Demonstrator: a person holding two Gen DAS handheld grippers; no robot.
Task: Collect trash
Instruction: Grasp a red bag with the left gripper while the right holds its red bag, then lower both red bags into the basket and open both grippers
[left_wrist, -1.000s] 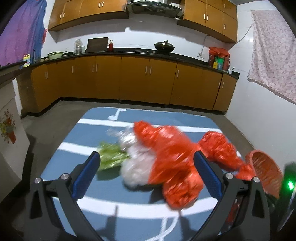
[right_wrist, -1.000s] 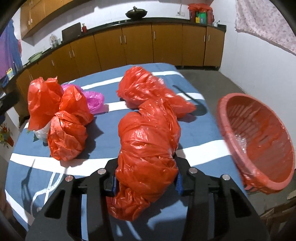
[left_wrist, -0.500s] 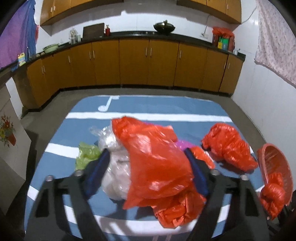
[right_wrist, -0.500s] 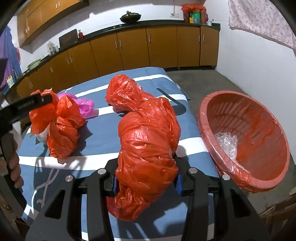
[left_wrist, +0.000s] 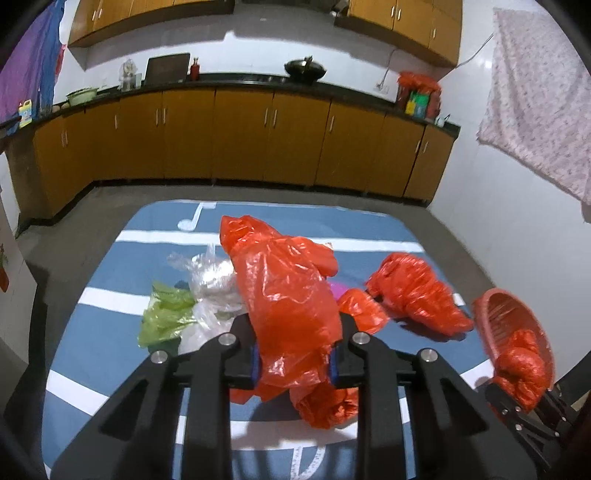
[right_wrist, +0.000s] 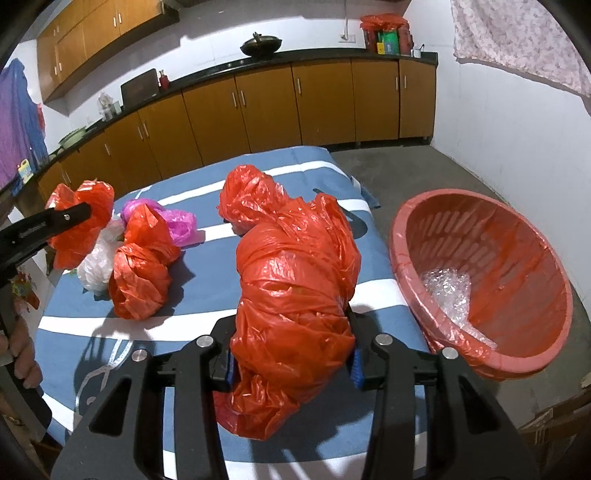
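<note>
From the left wrist view, your left gripper is clenched on a loose red plastic bag, held up above the blue striped desk. Beneath and behind it lie a clear plastic bag, a green plastic bag and more red bags, one of them further right. The red basket sits at the far right edge, with your other gripper at its rim. The bag hangs slack below the fingers, so I'd lift it well clear of the pile before swinging right, or its tail may drag the clear bag along.

From the right wrist view, your right gripper is grasping a large twisted red bag, its lower end drooping toward you. The basket stands just right of the desk edge, tilted open toward you, with crumpled clear plastic already inside. Carry the bundle over the near rim until it hangs above the bowl, then let go; releasing early could leave it draped over the rim. Clear this gripper away before bringing the left load across.
</note>
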